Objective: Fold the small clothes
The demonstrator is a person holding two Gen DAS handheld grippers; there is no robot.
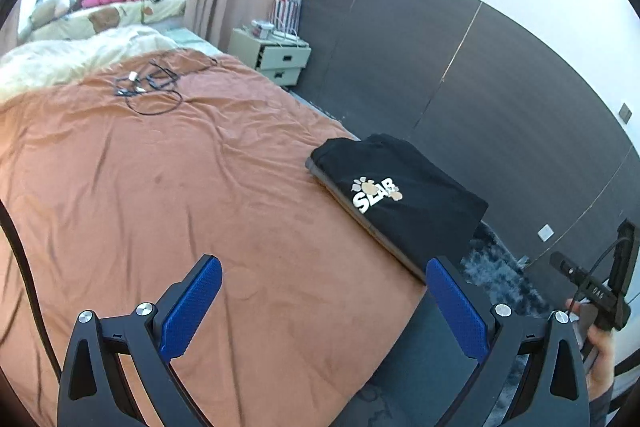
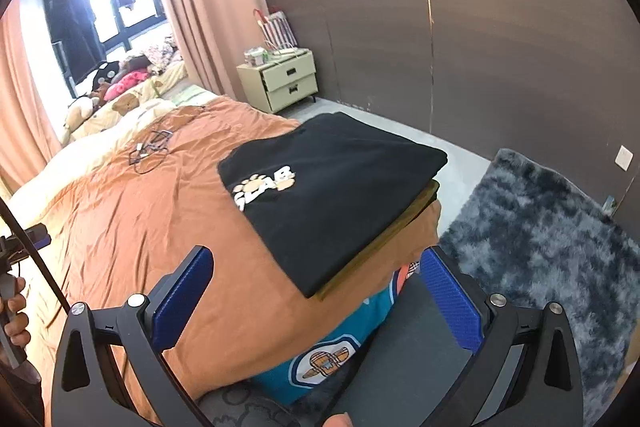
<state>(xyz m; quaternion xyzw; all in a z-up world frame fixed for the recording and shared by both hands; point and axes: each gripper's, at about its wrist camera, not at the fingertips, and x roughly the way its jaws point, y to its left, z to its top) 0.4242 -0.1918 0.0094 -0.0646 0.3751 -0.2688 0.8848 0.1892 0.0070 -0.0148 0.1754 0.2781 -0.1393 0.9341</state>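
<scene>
A folded black shirt with a white "SLAB" paw print (image 1: 404,195) lies on top of a folded olive garment at the corner of the orange bed (image 1: 160,187). It also shows in the right wrist view (image 2: 332,195), with the olive garment (image 2: 404,223) showing under its edge. My left gripper (image 1: 324,291) is open and empty, above the bed near its front edge, short of the shirt. My right gripper (image 2: 316,279) is open and empty, just in front of the stack's near corner. A teal garment with a round badge (image 2: 340,351) hangs below the bed edge.
A tangle of black cables (image 1: 148,87) lies further up the bed. A cream blanket (image 1: 68,59) and pillows lie at the head. A pale nightstand (image 2: 284,83) stands by the dark wall. A grey shaggy rug (image 2: 536,239) covers the floor on the right.
</scene>
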